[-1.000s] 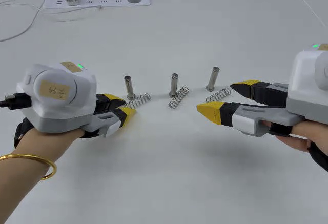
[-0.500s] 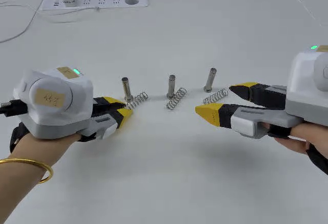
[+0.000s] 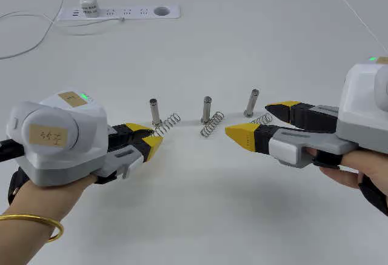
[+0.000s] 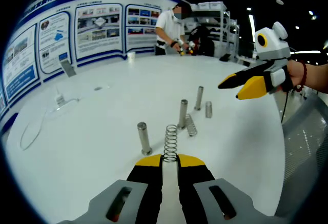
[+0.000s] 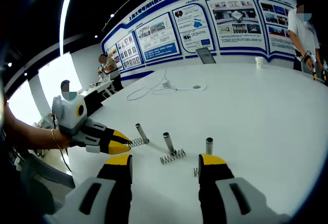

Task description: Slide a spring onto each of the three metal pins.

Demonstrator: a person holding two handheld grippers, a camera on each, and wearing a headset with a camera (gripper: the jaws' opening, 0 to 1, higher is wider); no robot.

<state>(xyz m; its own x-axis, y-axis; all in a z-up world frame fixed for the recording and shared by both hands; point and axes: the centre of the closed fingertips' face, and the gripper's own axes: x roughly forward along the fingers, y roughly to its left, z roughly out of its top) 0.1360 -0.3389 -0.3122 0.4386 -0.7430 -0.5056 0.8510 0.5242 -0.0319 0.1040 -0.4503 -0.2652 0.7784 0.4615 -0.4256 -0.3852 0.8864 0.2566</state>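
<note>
My left gripper (image 3: 154,135), jaws nearly together, touches the leftmost spring (image 3: 168,124) lying beside the leftmost pin (image 3: 155,111); grip unclear. My right gripper (image 3: 250,119) is open. I should pinch one end, then align it over the pin.

left hand-held gripper (image 3: 149,136) low, jaws drawn together; right hand-held gripper (image 3: 247,118) jaws spread wide.

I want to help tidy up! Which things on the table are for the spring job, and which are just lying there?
For the job: left pin, middle pin, right pin; left spring, middle spring, right spring; left claw; right claw.
Just lying about: power strip with a plug in it, far back on the table.
</note>
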